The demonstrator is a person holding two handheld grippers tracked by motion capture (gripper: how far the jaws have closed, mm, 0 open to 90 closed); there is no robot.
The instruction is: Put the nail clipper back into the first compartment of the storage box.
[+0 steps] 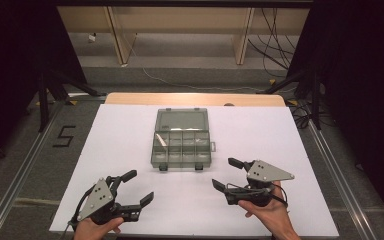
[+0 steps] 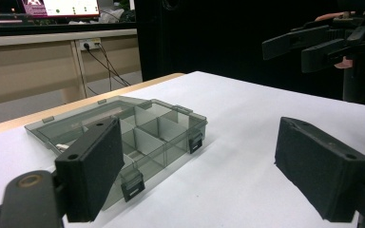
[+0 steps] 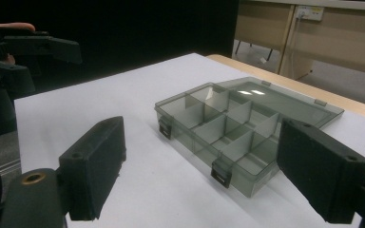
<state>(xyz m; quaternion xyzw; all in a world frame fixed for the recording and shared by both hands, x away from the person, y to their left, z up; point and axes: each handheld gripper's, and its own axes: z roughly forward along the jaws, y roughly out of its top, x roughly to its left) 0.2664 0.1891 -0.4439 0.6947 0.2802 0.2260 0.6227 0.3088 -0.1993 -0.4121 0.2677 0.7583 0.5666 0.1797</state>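
I hold the left tool low over the near left part of the table, jaws spread wide and empty. In the left gripper view its two black pads stand far apart with bare white surface between them. The right tool sits over the near right part, likewise gaping and carrying nothing; its pads frame the box from the other side. Neither tool touches anything.

Between and beyond the tools lies the organiser box, a smoky translucent plastic case at the middle of the table. Its lid is folded back flat on the far side. The tray is split by thin dividers into small compartments; a pale item lies in one at the left, too small to identify. Two dark latches hang on the near front wall.

Assessment: the box looks light, rigid but thin-walled, with smooth, probably slippery surfaces. It is likely to slide on the table if pushed from one side only. I judge the safest hold to be the lid's free far edge, pinched gently, with the other tool steadying the front wall beside a latch. Hard squeezing on the dividers risks cracking them.
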